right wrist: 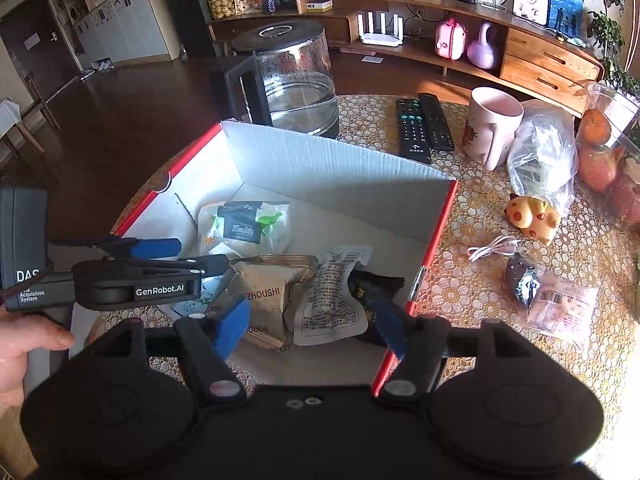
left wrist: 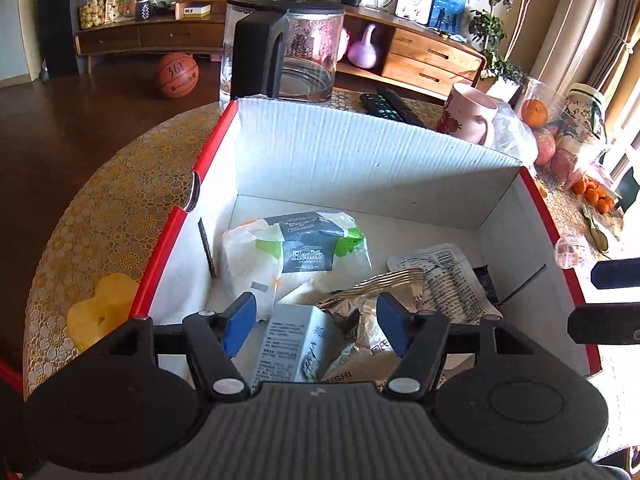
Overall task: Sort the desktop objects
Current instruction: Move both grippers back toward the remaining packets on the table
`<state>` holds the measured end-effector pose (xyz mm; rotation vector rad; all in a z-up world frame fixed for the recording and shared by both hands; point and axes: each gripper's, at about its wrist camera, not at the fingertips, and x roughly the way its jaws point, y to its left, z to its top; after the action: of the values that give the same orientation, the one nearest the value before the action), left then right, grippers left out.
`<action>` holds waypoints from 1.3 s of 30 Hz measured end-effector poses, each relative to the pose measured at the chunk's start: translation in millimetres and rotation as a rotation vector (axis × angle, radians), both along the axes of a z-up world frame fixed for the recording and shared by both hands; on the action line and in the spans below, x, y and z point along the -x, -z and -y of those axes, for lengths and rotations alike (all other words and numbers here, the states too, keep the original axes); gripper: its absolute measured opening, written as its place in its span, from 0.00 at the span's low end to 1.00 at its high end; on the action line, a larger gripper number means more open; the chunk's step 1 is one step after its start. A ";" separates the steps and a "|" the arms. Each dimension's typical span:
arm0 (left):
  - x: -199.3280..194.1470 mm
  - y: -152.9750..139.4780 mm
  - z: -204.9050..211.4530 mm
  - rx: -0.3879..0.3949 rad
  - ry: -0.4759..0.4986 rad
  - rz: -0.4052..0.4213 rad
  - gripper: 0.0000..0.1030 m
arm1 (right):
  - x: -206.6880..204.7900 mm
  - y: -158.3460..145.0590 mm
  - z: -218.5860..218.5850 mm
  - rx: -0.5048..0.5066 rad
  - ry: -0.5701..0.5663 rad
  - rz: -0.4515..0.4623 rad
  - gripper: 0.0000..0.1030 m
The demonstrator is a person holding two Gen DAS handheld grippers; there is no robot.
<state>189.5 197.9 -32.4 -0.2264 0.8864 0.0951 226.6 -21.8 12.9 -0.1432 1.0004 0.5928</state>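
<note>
A red-edged white cardboard box (left wrist: 360,152) (right wrist: 320,160) stands on the patterned table. In it lie a Health tissue pack (left wrist: 296,248) (right wrist: 244,228), a small white carton (left wrist: 288,344), a gold snack bag (left wrist: 360,320) (right wrist: 264,284) and a white printed pouch (left wrist: 444,280) (right wrist: 332,300). My left gripper (left wrist: 316,326) is open and empty just above the carton and gold bag; it also shows in the right wrist view (right wrist: 176,256). My right gripper (right wrist: 310,330) is open and empty over the box's near right corner.
On the table right of the box: a yellow spotted toy (right wrist: 532,216), a white cable (right wrist: 496,248), a dark wrapped packet (right wrist: 524,276), a clear labelled packet (right wrist: 560,308), a plastic bag (right wrist: 544,156), a pink mug (right wrist: 492,128), two remotes (right wrist: 424,124). A glass kettle (right wrist: 292,80) stands behind. A yellow toy (left wrist: 104,308) lies left.
</note>
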 end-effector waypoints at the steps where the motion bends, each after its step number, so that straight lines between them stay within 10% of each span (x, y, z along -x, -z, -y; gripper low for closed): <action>1: 0.8 -0.8 1.1 -0.005 -0.004 -0.001 0.65 | 1.3 -1.7 1.9 -0.003 0.000 0.001 0.68; 39: 51.3 -59.1 89.4 0.031 0.191 0.067 0.77 | 37.2 -47.2 172.0 -0.148 0.229 0.065 0.74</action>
<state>138.2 108.5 26.7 -0.1718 0.8394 -0.1034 189.4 -193.8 60.1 0.0822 0.8918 0.4475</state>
